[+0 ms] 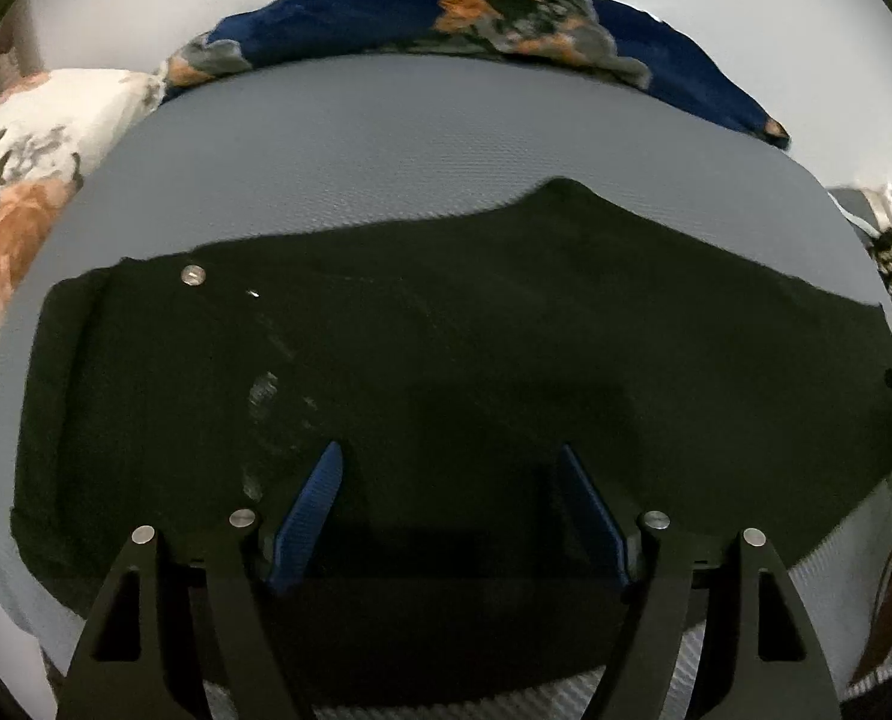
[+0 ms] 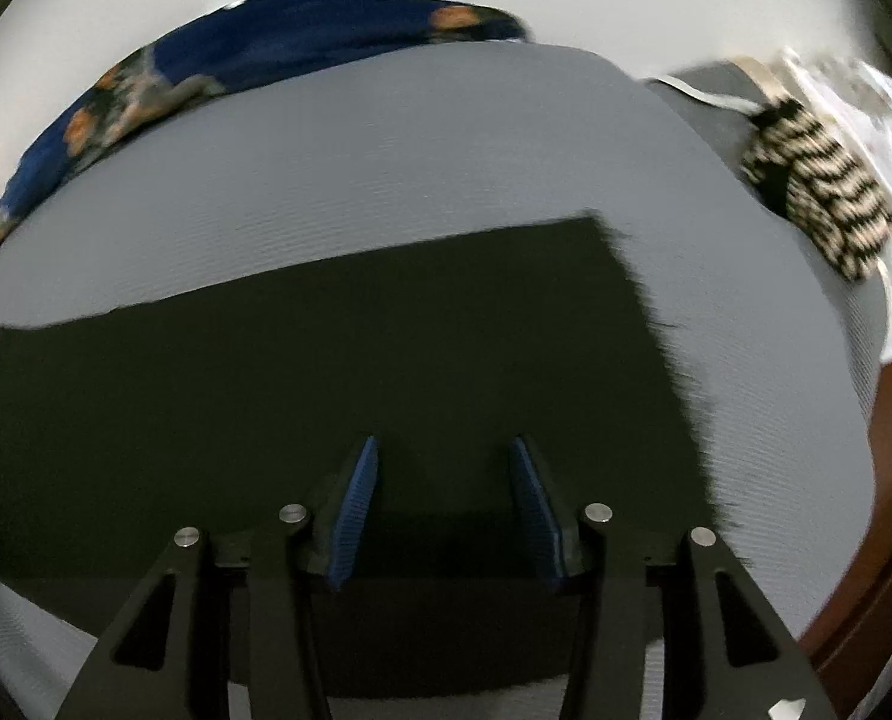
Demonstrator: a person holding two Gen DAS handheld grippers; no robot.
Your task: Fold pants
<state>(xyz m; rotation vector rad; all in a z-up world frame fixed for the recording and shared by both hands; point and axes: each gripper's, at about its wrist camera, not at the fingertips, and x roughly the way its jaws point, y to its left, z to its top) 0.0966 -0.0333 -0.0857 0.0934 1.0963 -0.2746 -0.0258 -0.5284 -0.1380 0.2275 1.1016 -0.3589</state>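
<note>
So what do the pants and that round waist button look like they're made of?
Pants: black matte woven cloth, possibly denim; the frayed hem threads in the right wrist view suggest it. Button: looks like shiny silver metal, catching the light. Both grippers are open above the cloth.

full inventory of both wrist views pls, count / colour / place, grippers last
pants: 1, black, laid flat across the grey surface, waist end to the left in the left wrist view, frayed hem end to the right in the right wrist view
waist button: 1, silver, near the pants' left end
surface: 1, grey, textured, under the pants
floral cloth: 1, dark blue with orange, along the far edge
floral pillow: 1, white with orange and grey, far left
striped fabric: 1, black and cream, far right
left gripper: 1, black with blue pads, open, over the pants
right gripper: 1, black with blue pads, open, over the pants
</note>
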